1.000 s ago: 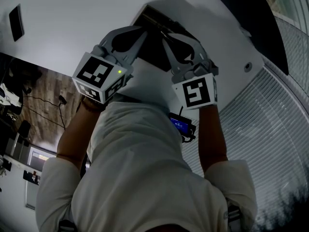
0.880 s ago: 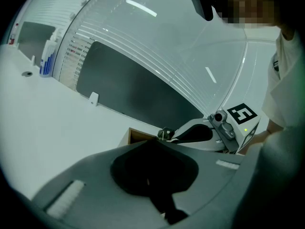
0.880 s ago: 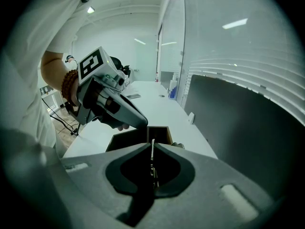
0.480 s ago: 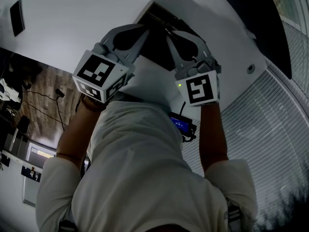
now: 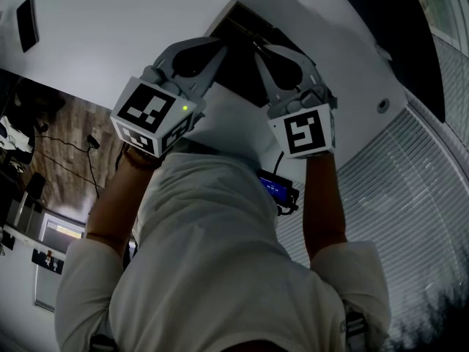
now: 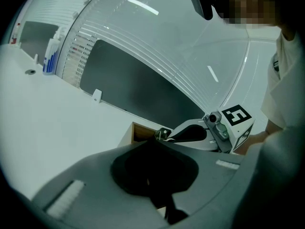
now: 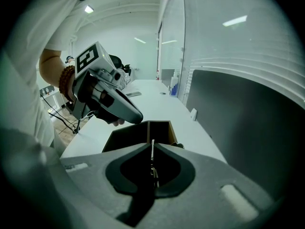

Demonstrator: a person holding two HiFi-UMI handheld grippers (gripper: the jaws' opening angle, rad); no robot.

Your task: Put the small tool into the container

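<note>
1. While the right claw [image 7: 153, 146] tilts downward, its jaws are pressed almost together, pinching the small tool [image 7: 152, 155], a thin pale sliver, between their tips.
2. Just beyond those tips sits the open wooden box [image 7: 169, 130], split by a divider; the tool hangs over its near edge.
3. At the box's left rim, the left claw [image 6: 155, 141] hovers with its jaws closed on nothing, above the white table [image 7: 157, 99].

your left gripper [image 5: 220, 45] and right gripper [image 5: 258, 50] hide most of the container [image 5: 236, 28] and its dark inside. the small tool [image 7: 152, 150] over the container is too thin to identify.
</note>
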